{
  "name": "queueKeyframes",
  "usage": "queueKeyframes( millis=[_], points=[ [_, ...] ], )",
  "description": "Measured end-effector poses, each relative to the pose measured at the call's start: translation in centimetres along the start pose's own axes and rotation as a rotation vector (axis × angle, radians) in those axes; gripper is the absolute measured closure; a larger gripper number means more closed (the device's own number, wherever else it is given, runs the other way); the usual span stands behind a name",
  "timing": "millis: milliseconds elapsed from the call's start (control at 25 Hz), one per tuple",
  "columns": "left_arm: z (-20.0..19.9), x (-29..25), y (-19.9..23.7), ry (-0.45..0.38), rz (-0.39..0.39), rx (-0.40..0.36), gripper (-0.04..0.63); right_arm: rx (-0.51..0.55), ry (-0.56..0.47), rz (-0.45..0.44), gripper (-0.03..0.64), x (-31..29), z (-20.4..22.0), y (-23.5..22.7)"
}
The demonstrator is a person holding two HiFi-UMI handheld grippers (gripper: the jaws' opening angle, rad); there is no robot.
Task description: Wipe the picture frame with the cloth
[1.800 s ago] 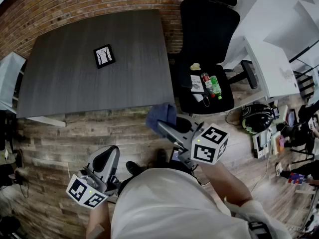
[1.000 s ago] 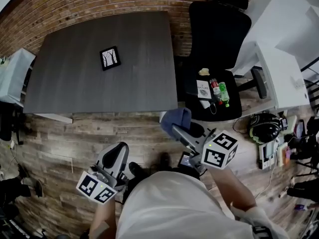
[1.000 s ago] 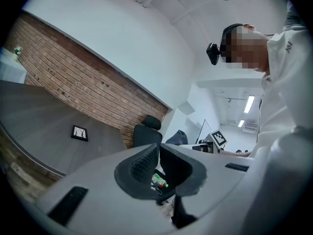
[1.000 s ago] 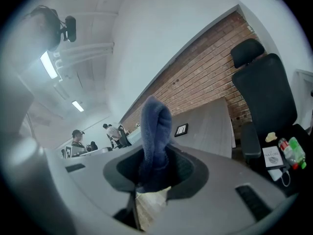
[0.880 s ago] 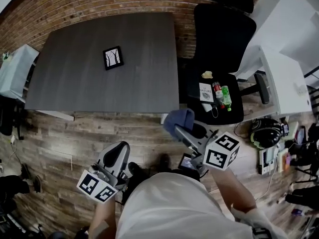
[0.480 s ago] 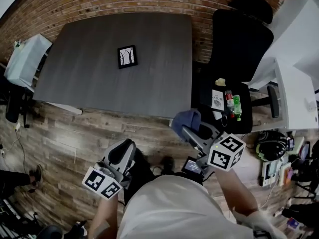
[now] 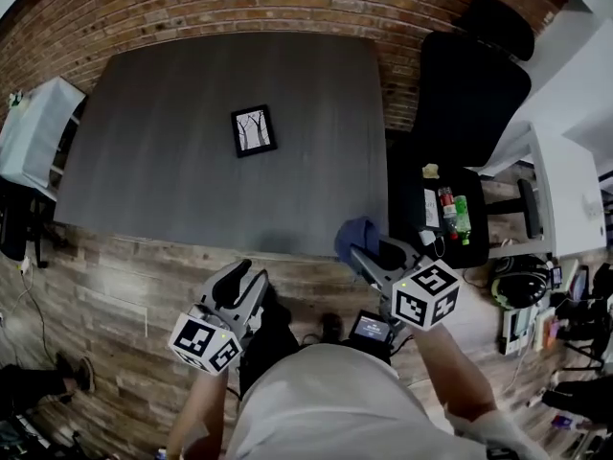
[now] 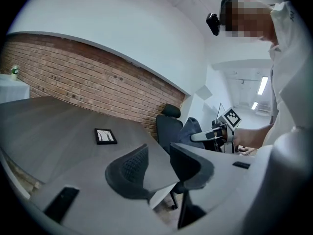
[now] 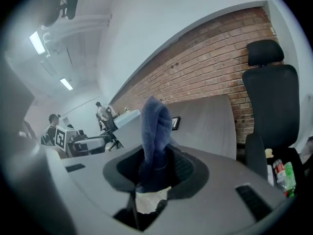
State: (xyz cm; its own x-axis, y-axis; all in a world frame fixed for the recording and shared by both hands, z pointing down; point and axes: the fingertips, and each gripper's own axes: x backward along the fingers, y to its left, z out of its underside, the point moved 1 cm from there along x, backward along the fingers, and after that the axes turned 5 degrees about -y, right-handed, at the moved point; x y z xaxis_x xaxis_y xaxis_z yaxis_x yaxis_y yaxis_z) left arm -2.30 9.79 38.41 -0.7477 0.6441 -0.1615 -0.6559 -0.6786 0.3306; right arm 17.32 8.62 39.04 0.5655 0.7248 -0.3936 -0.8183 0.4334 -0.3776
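A small black picture frame (image 7: 254, 129) with a tree drawing lies flat near the middle of the grey table (image 7: 144, 161). It also shows in the left gripper view (image 8: 105, 136) and, partly behind the cloth, in the right gripper view (image 9: 175, 123). My right gripper (image 7: 359, 254) is shut on a blue cloth (image 7: 356, 235), which stands up between its jaws (image 9: 155, 131), just off the table's near right corner. My left gripper (image 7: 251, 276) hovers by the table's near edge; its jaws have just been opening and nothing is between them (image 8: 159, 153).
A black office chair (image 7: 465, 94) stands right of the table, with bottles (image 7: 455, 214) and a booklet on its seat. A white side table (image 7: 29, 123) is at the left, a white desk (image 7: 565, 185) at the right. Brick wall behind; wooden floor below.
Both grippers have come forward to the table's near edge. The left gripper's jaws, shut before, now stand apart. The right gripper still holds the cloth.
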Motion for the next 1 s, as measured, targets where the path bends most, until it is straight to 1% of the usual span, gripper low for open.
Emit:
queueKeyframes(
  millis=[80, 240, 360, 520, 640, 720, 840, 920, 1000],
  points=[
    [-0.4, -0.8, 2.7, 0.022, 0.011, -0.012, 0.445, 0.029, 0.024, 0.041, 0.497, -2.3, -0.6, -0.3],
    [-1.2, -2.2, 7.7, 0.057, 0.049, -0.037, 0.443, 0.115, 0.072, 0.108, 0.497, -6.8, -2.5, -1.1],
    [-1.4, -3.2, 11.1, 0.08, 0.067, -0.059, 0.437, 0.175, 0.086, 0.153, 0.497, -9.8, -4.4, -1.7],
    [-1.3, -4.7, 15.0, 0.114, 0.083, -0.071, 0.425, 0.295, 0.118, 0.215, 0.497, -13.2, -6.6, -2.8],
    [-1.0, -5.7, 17.2, 0.139, 0.1, -0.072, 0.425, 0.384, 0.159, 0.251, 0.497, -15.3, -7.5, -4.0],
    [-0.7, -6.3, 18.3, 0.151, 0.108, -0.073, 0.425, 0.446, 0.206, 0.273, 0.499, -16.3, -7.7, -5.1],
    [-0.3, -7.1, 19.6, 0.166, 0.103, -0.076, 0.423, 0.587, 0.295, 0.303, 0.497, -17.2, -8.2, -6.8],
    [-0.1, -7.7, 20.3, 0.175, 0.093, -0.08, 0.42, 0.65, 0.316, 0.302, 0.497, -17.9, -9.4, -7.4],
    [0.0, -8.6, 20.9, 0.184, 0.088, -0.087, 0.416, 0.689, 0.32, 0.293, 0.497, -19.0, -10.9, -7.7]
  ],
)
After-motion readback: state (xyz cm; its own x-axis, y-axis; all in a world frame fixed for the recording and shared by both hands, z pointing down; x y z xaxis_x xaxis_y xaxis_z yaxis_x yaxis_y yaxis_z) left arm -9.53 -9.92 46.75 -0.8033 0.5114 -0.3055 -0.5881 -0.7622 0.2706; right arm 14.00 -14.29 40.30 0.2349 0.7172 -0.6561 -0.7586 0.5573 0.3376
